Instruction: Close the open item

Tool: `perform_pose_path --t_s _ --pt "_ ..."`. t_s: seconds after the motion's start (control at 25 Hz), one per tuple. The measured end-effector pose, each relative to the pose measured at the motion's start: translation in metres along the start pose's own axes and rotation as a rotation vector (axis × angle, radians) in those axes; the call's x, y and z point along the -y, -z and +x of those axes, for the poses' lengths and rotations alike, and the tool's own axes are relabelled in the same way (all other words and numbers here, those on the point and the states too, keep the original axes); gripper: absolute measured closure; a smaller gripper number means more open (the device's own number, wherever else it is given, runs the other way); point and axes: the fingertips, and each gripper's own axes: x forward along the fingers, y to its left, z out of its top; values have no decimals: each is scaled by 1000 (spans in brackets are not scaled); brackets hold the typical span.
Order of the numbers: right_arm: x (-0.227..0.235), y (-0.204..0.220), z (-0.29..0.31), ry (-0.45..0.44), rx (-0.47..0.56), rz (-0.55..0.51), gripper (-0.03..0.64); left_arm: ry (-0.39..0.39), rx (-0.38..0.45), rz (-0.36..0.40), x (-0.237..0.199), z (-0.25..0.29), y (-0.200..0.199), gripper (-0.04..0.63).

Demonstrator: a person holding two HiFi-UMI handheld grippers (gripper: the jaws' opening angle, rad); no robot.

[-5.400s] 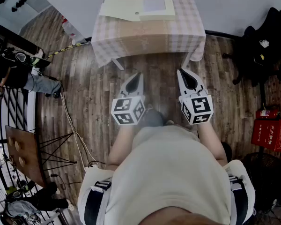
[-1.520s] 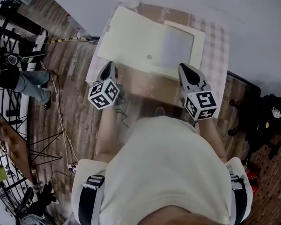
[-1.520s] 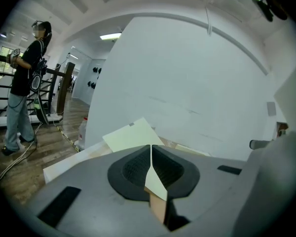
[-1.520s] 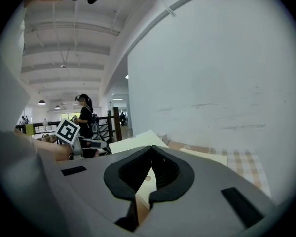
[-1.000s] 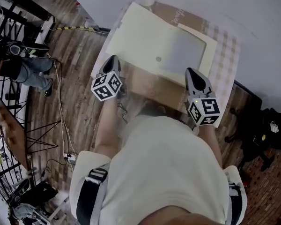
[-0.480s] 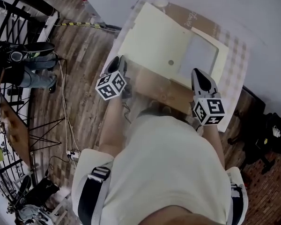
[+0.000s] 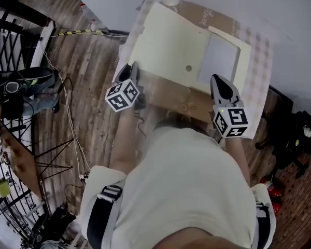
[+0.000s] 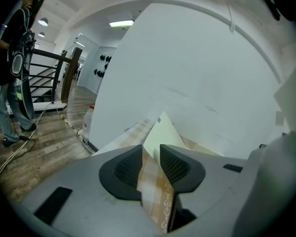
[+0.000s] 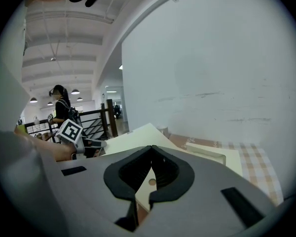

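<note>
Just one box [image 7: 171, 43], open — two grippers [image 7: 130, 67] [image 7: 216, 79]

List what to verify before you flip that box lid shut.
1. Left gripper open: ok. Its jaws have just been opening, and only the tablecloth edge shows in the gap.
2. Lid between the left jaws: not ok. Its corner lies just ahead of them.
3. Right gripper free: ok, shut on nothing.
4. Lid lying fully open, beside the tray: ok.
5. Nothing across the tray's rim: ok.
</note>
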Motion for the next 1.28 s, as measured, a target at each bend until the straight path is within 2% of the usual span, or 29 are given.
perform_pose_path --t_s 0.32,0.76,1.12,1.28 --pt "1 10 -1 38 -14 8 617 53 4 -17 7 3 -5 532" --pt "3 5 6 -19 14 -4 617 106 49 12 41 -13 -20 568" --pt "44 2 -28 -80 14 -40 617 48 151 2 95 -40 -29 588" --pt "65 2 -44 -91 19 -40 617 50 182 17 126 -52 -30 588"
